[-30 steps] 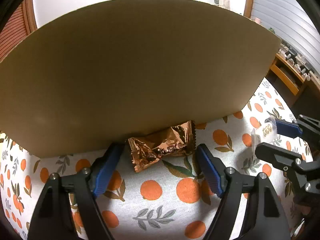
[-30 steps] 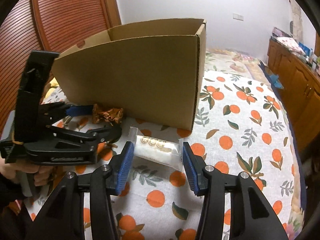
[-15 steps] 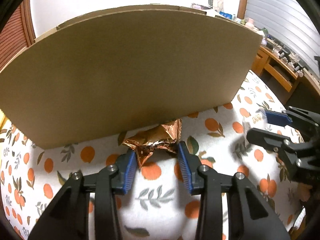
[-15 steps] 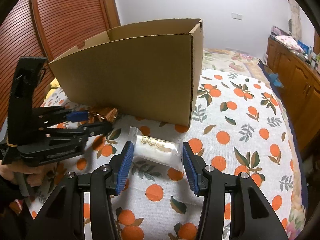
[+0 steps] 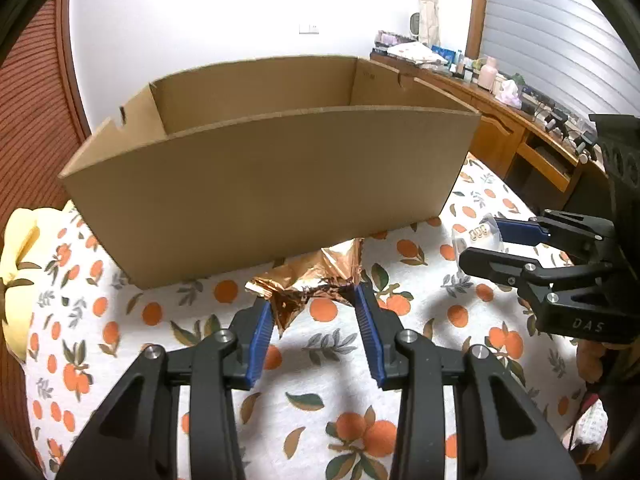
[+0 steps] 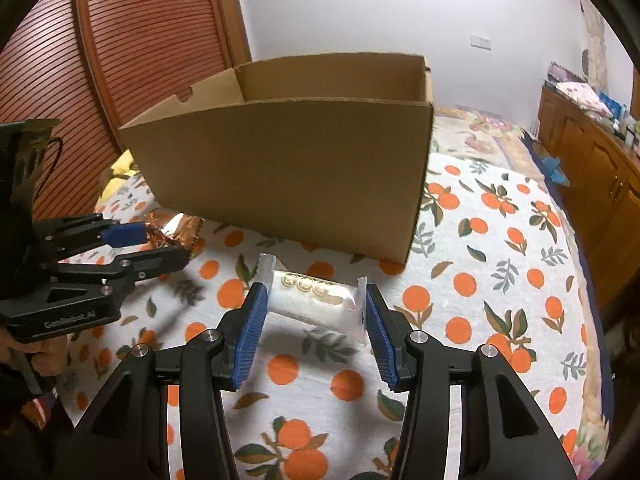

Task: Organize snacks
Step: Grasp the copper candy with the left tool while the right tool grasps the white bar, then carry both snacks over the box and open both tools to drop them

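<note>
My left gripper [image 5: 314, 314] is shut on a crinkled copper foil snack [image 5: 312, 284] and holds it above the cloth, in front of the open cardboard box [image 5: 280, 184]. My right gripper [image 6: 314, 312] is shut on a white snack packet with gold circles [image 6: 316, 300], also lifted off the cloth. The box [image 6: 288, 164] stands just beyond both. The left gripper shows in the right wrist view [image 6: 160, 244] with the foil snack [image 6: 172, 228]. The right gripper shows in the left wrist view [image 5: 480, 246] with the white packet [image 5: 478, 234].
The surface is a white cloth with orange fruit print [image 6: 500, 280]. A yellow soft object [image 5: 20, 248] lies at the left. A wooden cabinet [image 6: 592, 160] with clutter runs along the right. A slatted wooden door [image 6: 132, 40] is behind the box.
The left gripper closed on the foil snack and lifted it. Both grippers rose, so the open inside of the box now shows. The right gripper kept its hold on the white packet.
</note>
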Action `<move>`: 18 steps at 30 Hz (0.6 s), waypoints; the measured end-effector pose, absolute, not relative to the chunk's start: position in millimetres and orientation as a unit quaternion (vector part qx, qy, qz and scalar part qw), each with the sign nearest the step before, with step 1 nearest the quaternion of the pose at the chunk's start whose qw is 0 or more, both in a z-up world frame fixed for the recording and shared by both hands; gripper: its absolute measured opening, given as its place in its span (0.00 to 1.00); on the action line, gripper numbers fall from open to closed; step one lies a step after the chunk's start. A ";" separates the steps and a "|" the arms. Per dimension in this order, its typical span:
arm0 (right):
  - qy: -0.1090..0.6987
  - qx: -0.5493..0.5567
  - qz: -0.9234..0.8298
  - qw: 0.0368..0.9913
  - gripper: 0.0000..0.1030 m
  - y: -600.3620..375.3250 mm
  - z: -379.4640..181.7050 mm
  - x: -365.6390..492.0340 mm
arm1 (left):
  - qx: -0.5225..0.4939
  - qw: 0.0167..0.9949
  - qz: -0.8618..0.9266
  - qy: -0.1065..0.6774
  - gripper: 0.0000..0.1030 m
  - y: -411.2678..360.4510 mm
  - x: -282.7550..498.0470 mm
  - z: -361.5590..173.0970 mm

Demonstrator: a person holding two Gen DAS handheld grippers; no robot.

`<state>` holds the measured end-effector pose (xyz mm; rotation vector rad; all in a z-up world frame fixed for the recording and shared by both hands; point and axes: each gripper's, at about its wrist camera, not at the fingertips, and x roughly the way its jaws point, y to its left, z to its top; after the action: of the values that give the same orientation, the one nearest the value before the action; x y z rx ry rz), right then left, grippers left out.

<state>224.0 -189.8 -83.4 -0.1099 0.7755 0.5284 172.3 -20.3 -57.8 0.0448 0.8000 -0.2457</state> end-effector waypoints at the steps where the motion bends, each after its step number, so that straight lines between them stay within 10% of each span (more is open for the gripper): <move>1: 0.371 -0.054 0.255 0.891 0.48 -188.8 -81.6 222.5 | 0.022 0.915 -0.119 0.385 0.37 -20.1 171.5 -54.7; 18: 0.309 -0.069 0.275 0.908 0.48 -171.0 -24.6 215.7 | 0.027 0.942 -0.102 0.318 0.38 3.3 167.4 2.4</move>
<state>215.7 -171.0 -24.6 -0.1434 0.6379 0.5673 167.4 3.3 2.4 0.0545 0.6488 -0.2082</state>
